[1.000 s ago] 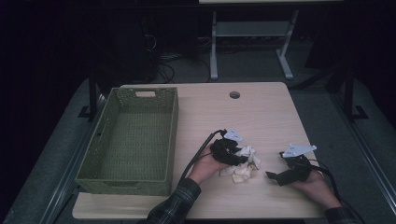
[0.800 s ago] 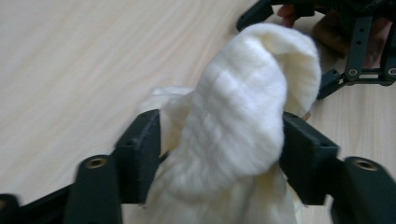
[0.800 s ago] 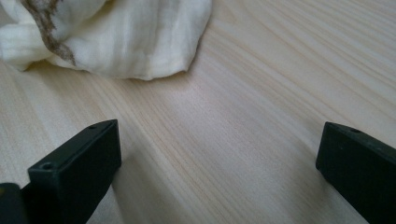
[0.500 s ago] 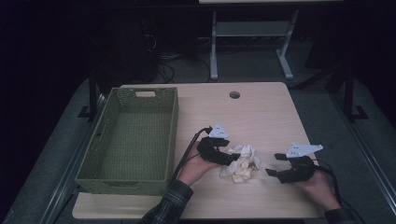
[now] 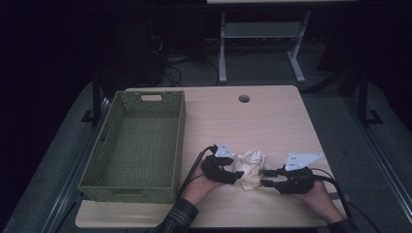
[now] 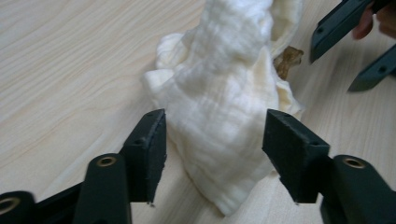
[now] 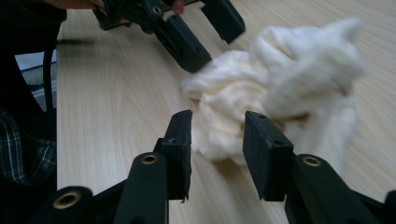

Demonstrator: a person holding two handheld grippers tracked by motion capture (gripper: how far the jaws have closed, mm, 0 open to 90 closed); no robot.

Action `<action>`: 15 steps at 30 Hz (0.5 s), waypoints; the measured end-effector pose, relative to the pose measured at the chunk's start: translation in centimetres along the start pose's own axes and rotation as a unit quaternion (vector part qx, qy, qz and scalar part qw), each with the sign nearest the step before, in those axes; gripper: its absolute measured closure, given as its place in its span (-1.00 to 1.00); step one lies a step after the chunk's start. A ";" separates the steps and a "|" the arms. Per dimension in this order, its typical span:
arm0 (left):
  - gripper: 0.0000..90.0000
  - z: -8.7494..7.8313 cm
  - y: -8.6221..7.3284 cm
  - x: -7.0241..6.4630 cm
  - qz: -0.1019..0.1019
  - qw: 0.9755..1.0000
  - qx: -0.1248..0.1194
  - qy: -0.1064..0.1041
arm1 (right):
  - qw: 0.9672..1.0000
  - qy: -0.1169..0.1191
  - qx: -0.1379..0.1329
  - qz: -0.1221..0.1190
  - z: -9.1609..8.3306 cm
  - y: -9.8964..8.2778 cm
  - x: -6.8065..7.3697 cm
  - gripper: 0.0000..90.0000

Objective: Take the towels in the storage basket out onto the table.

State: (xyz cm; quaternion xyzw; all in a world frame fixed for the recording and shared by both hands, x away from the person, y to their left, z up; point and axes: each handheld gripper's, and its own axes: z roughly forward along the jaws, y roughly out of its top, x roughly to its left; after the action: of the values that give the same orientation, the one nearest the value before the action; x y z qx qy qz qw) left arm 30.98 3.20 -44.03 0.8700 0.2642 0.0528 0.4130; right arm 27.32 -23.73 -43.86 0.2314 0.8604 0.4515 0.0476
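Pale wood-grain laminate covers the counter, a smooth rectangular top with a round cable hole near its far edge. At its left stands a green woven basket, long, rectangular and open-topped, its mesh walls pierced by slot handles, with nothing visible inside.

Near the front edge, between the two hands, lies the cream cloth, a soft crumpled heap of crinkled, gauze-like weave with rumpled folds. In the left gripper view a small brownish spot shows at its far side; what that is cannot be told.

The left tongs are spread wide, their black padded jaws straddling the near end of the cloth without closing on it. The right tongs are also parted, somewhat less widely, and hold nothing, their jaws just short of the cloth's edge on the opposite side.

The step in hand looks like taking hold of the cloth from both sides. To do it well, each pair of tongs should be eased down until the pads bracket a thick fold rather than a single loose layer, then closed firmly, since thin gauze slips easily. Gripping at well-separated points would let the heap be lifted or spread without bunching.
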 end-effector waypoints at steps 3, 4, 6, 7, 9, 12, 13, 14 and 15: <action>-0.03 0.3 0.0 -0.1 0.005 1.000 0.000 -0.006 | 1.000 -0.004 0.006 -0.016 1.4 0.9 0.4 0.37; -0.03 0.4 -0.1 0.0 0.009 1.000 0.004 -0.008 | 1.000 -0.004 0.006 -0.016 1.4 0.9 0.4 0.37; 0.07 0.6 -0.2 0.0 0.008 1.000 0.007 -0.015 | 1.000 -0.011 0.007 -0.017 2.1 1.2 0.4 0.37; 0.10 0.8 -0.2 0.0 0.007 1.000 0.008 -0.015 | 1.000 -0.011 0.011 -0.017 2.3 1.3 0.3 0.38; 0.22 1.0 -0.2 0.0 0.014 1.000 0.014 -0.017 | 0.999 -0.027 0.025 -0.020 3.4 1.1 -0.2 0.48; 0.27 1.3 -0.3 -0.1 0.011 1.000 0.015 -0.016 | 0.999 -0.030 0.027 -0.018 3.7 1.0 -0.4 0.59; 0.30 1.4 -0.3 0.0 0.016 1.000 0.019 -0.016 | 0.999 -0.032 0.028 -0.017 3.8 1.0 -0.4 0.62; 0.33 1.5 -0.4 -0.1 0.011 1.000 0.018 -0.017 | 0.999 -0.034 0.031 -0.014 3.8 0.9 -0.5 0.72; 0.37 1.6 -0.4 0.0 0.016 0.999 0.023 -0.017 | 0.999 -0.036 0.031 -0.018 3.8 0.9 -0.5 0.78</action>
State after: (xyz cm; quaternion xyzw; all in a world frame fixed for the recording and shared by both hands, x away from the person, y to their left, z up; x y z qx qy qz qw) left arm 31.34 2.27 -45.35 0.8839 0.2446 0.0385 0.3967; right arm 29.24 -20.64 -45.48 0.2332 0.8758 0.4150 0.0799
